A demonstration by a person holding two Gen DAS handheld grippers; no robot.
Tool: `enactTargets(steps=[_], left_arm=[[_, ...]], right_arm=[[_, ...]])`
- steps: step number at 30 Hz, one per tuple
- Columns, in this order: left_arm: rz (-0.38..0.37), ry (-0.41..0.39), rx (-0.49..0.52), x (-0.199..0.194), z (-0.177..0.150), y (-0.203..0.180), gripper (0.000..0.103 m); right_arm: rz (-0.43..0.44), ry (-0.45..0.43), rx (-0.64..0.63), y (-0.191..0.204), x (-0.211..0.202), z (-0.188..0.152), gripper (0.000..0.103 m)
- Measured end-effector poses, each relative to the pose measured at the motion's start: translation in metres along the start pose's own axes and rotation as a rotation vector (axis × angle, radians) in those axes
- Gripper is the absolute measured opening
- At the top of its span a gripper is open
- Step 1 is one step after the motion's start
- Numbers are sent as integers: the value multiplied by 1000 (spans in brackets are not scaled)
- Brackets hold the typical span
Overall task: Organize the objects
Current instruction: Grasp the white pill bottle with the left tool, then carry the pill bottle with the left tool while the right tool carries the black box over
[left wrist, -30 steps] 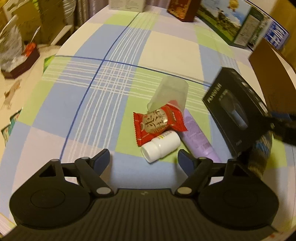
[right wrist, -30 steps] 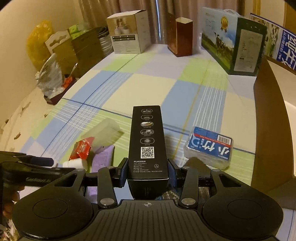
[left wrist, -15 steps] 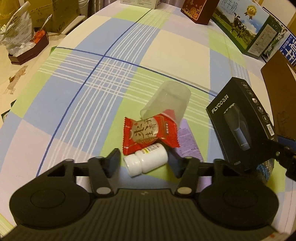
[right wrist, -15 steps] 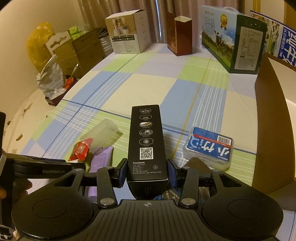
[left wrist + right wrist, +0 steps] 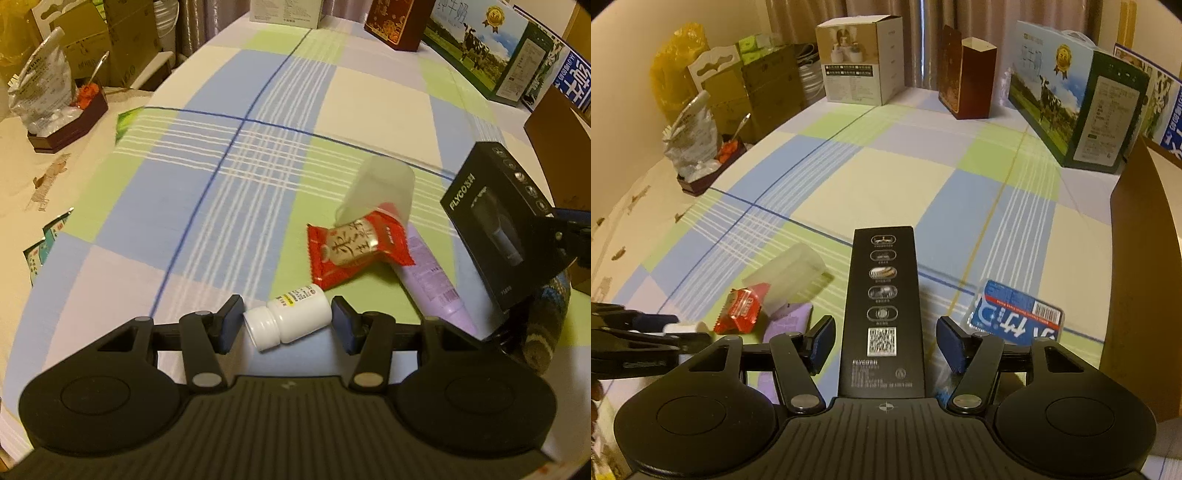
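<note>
Black box (image 5: 882, 306) is the biggest item in play, and it's sitting between the right gripper (image 5: 885, 341) jaws, which are opening — a gap is showing on both sides now, where a second ago the pads were clamped tight on it. That reads as a release. It's standing just right of the purple tube (image 5: 430, 273), leaning over a knitted pouch (image 5: 546, 325). Left of the tube, the red snack packet (image 5: 354, 247) is lying against a frosted cup (image 5: 380, 188). Smallest of all, the white pill bottle (image 5: 290, 317) is lying just in front of that packet, and the left gripper (image 5: 287, 325), wide a second ago, is now closed in around it, pads touching or nearly so. Next pickup, I'd judge.
</note>
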State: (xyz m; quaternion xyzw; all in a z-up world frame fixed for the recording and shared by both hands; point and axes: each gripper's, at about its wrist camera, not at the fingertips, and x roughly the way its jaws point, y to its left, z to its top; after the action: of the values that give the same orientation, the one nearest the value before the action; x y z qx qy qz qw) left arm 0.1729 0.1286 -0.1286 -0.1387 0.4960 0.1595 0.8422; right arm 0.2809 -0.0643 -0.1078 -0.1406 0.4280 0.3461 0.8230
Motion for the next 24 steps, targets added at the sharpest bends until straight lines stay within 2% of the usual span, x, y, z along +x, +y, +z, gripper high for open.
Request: enactTargets(steps=[5, 7, 12, 17, 24], left_arm=[[13, -20, 2, -2, 8, 4, 47], [20, -28, 11, -4, 10, 4, 47], [10, -39, 15, -10, 11, 5, 47], [-3, -48, 26, -20, 12, 0, 47], [-49, -81, 72, -38, 17, -19, 47]], right_arm=[[-19, 19, -11, 2, 13, 4, 55], [-24, 15, -26, 3, 16, 3, 41], [3, -23, -12, 0, 5, 6, 40], [26, -90, 20, -5, -24, 14, 40], [30, -127, 93, -21, -64, 8, 40]])
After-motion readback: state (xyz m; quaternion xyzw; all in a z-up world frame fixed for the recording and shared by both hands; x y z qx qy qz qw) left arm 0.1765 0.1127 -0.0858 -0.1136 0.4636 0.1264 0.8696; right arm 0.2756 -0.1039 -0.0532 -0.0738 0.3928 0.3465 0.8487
